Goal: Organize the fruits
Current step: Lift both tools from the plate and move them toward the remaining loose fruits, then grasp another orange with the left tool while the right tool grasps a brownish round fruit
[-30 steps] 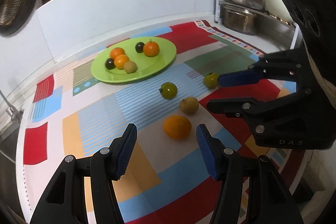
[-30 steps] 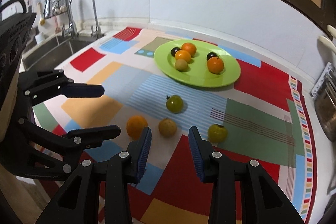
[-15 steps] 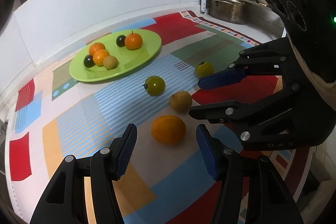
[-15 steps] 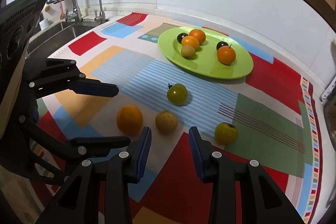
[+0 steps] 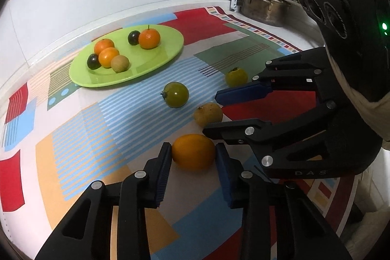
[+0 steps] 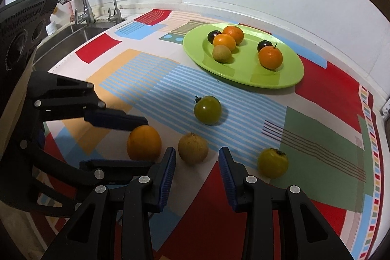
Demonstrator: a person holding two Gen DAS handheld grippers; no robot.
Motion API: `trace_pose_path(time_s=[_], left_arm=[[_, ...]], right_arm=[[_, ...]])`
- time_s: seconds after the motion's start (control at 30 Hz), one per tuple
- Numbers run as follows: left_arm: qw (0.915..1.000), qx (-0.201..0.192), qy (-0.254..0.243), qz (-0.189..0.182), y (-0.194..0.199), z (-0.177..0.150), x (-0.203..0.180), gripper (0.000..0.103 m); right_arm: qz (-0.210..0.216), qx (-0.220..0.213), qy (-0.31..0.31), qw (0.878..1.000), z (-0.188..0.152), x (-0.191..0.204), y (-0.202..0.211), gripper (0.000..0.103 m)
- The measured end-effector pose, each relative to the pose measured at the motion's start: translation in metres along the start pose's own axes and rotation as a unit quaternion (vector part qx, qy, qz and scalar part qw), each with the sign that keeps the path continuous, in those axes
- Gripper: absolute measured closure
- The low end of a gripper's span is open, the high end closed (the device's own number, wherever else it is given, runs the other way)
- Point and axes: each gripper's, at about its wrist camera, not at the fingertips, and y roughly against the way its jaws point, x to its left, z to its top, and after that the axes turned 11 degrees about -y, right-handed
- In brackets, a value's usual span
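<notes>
Orange point(image 5: 193, 151): on the surface point(image 5: 102, 177), pinched across its middle by your left tool point(image 5: 192, 157), whose jaws have just been closing.
Firm, smooth, round; grip gently. Your right tool point(image 6: 197, 163) stands spread near the brown fruit point(image 6: 193, 148).

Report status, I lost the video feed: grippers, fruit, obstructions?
Left gripper just closed on the orange. Right gripper open before the tan fruit. Path to the plate unobstructed.

The right tongs point(image 6: 197, 172) stand apart with a brownish round fruit point(image 6: 193, 148) just ahead of their blue pads point(image 6: 168, 174), untouched. To their left, the left tongs point(image 6: 121, 143) bracket an orange point(image 6: 143, 143). A yellow persimmon-like fruit point(image 6: 273, 163) lies right; a green tomato point(image 6: 207, 110) and green plate point(image 6: 280, 79) farther ahead.
</notes>
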Motion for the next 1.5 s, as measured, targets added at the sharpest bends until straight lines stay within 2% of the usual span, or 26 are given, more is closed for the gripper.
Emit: trace_pose_path(time_s=[0.17,0.37,0.5,1.13,1.5], left_arm=[[0.9996,0.007,0.020,0.017,0.005,-0.003,0.005,0.067],[0.9972,0.008,0.063,0.039,0.009,-0.003,0.015,0.067],[0.9957,0.000,0.081,0.044,0.015,-0.002,0.018,0.067],[0.9929,-0.056,0.077,0.071,0.069,0.015,0.016,0.067],[0.9905,-0.083,0.075,0.081,0.096,0.031,0.026,0.067]], right_arm=[[0.004,0.001,-0.006,1.000,0.001,0.000,-0.003,0.067],[0.009,0.004,-0.023,1.000,0.001,0.000,-0.004,0.076],[0.010,-0.002,-0.038,0.999,0.000,-0.001,0.001,0.076],[-0.017,-0.074,-0.094,0.993,0.007,0.011,0.058,0.076],[-0.034,-0.129,-0.139,0.981,0.023,0.015,0.091,0.076]])
